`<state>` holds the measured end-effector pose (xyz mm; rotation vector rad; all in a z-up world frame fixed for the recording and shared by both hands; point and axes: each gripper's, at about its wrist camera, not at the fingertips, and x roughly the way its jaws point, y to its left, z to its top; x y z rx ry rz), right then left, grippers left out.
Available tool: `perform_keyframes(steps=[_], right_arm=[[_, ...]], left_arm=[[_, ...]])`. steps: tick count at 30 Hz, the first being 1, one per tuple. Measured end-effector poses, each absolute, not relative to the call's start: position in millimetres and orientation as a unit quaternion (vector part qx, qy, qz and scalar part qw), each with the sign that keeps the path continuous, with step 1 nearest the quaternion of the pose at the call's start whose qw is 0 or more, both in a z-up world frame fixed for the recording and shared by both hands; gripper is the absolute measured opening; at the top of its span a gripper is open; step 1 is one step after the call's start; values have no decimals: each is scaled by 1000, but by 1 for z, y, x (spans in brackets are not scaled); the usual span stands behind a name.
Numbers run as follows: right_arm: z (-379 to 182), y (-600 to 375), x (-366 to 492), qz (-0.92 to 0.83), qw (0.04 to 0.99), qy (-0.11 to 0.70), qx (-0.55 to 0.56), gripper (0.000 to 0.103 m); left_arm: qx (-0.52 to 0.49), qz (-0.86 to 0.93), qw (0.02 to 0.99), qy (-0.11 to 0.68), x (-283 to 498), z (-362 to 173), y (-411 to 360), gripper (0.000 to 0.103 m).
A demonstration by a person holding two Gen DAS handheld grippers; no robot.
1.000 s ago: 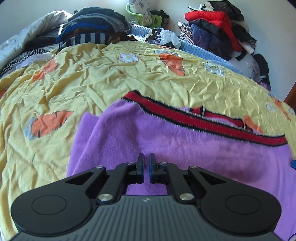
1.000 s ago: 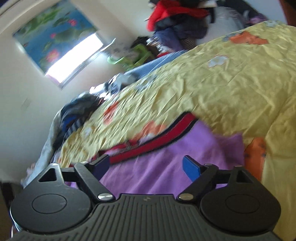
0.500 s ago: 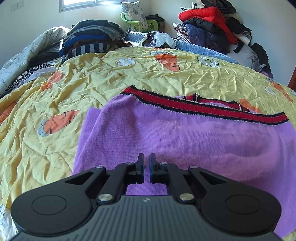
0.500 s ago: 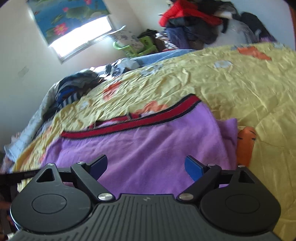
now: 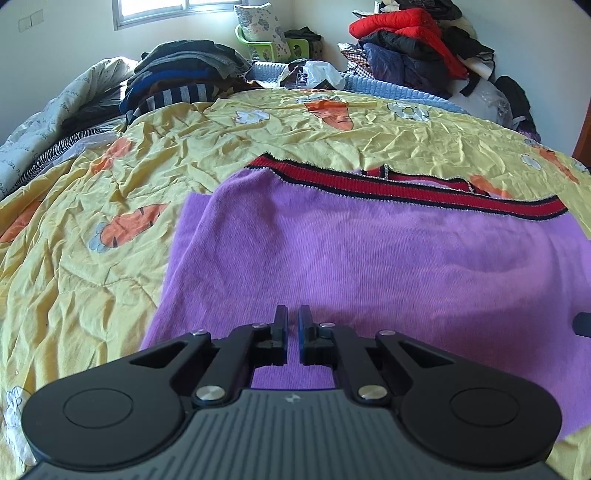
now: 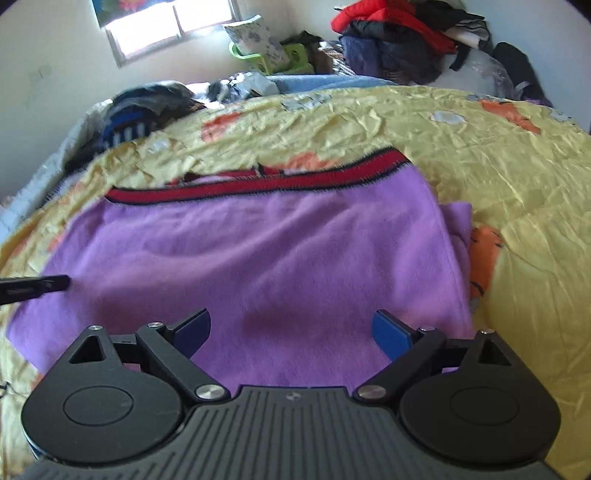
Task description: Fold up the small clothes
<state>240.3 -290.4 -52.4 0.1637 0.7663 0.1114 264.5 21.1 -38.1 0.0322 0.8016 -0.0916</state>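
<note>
Purple sweater [image 5: 369, 258] lies spread flat on yellow quilt [image 5: 92, 221] w/ carrot + flower print; folded edge w/ red-and-black striped band [image 5: 406, 188] runs along far side, ~12 o'clock from both cams. In L wrist view sweater fills centre to 3 o'clock, its L edge stepped, a second purple layer showing underneath at ~9 o'clock. In R wrist view same sweater [image 6: 258, 258] fills centre to 9 o'clock; R edge shows a narrow purple layer sticking out at ~2 o'clock, beside an orange carrot print. L gripper [image 5: 292, 317]: jaws closed to a thin slit, nothing visible between pads, tips over near part of the purple knit; contact w/ fabric not clear. R gripper [image 6: 291, 328]: jaws spread wide, nothing between them, only sweater seen below; contact not clear. A dark tip [image 6: 37, 286] enters R view at 9 o'clock over sweater, prob. the L gripper. A small dark bit at 3 o'clock edge of L view, can't tell what. Background, 10–11 o'clock: stack of dark folded clothes [image 5: 177, 81]. At 12: green plastic chair [image 5: 273, 48] w/ patterned pillow, window [image 5: 151, 11] above. At 1 o'clock: heap of clothes w/ red jacket [image 5: 399, 29]. R view somewhat blurred.
</note>
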Motion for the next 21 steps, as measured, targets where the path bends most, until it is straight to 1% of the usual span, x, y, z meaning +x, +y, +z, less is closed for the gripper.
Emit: perform_keyframes(steps=[4,11,16,21], right_arm=[[-42,-274,222,64,932,353,56,93],[-29,-207,194,124,939,317,-47,93],[-31,-148,177,163,933,297,-120,93],[-42,-84,154,195,921,262,-212,93]], left_arm=[[6,-51,920,388,259,-34,39,5],[-24,-46,921,387,268,-25,82,5],[-66,-92,908,404,299,-22,109,6],[-106,-117,905,394,333,-16,137,6]])
